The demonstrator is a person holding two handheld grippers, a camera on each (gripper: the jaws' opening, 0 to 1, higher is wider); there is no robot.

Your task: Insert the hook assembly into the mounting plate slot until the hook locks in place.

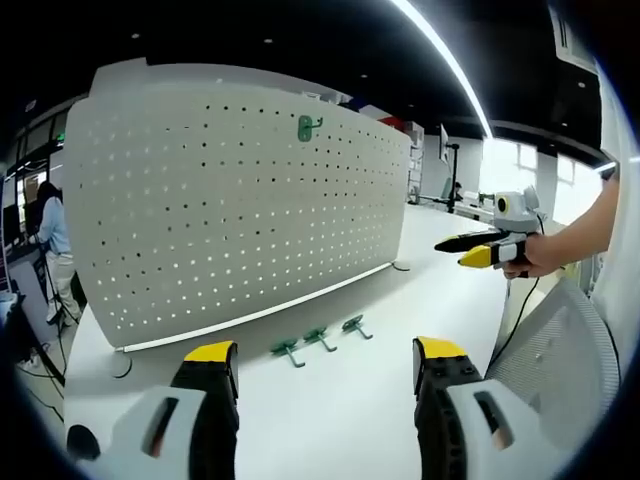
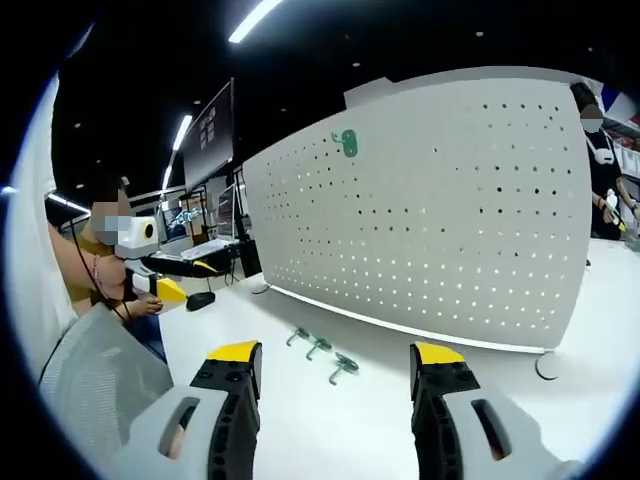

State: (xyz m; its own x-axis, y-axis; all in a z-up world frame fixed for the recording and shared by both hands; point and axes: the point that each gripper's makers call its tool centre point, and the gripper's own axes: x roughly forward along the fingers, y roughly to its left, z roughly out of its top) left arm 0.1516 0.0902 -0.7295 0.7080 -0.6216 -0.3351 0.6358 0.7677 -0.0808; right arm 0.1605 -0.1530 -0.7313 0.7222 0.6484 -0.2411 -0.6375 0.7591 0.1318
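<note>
A white perforated mounting plate (image 1: 240,200) (image 2: 430,200) stands upright on the white table. One green hook (image 1: 307,126) (image 2: 347,142) hangs high on it. Three more green hooks lie on the table in front of the plate: (image 1: 289,350), (image 1: 320,338), (image 1: 353,324), also seen from the right gripper view as hooks (image 2: 297,336), (image 2: 318,346), (image 2: 343,366). My left gripper (image 1: 325,352) is open and empty, short of the hooks. My right gripper (image 2: 335,352) is open and empty too. A hand holds the right gripper (image 1: 480,250) up at the right, away from the plate.
A grey mesh chair back (image 1: 560,350) (image 2: 95,370) is close beside the table edge. A person (image 1: 50,230) stands behind the plate's far end. Desks and monitors (image 2: 215,130) fill the background. The white table (image 1: 420,250) extends past the plate.
</note>
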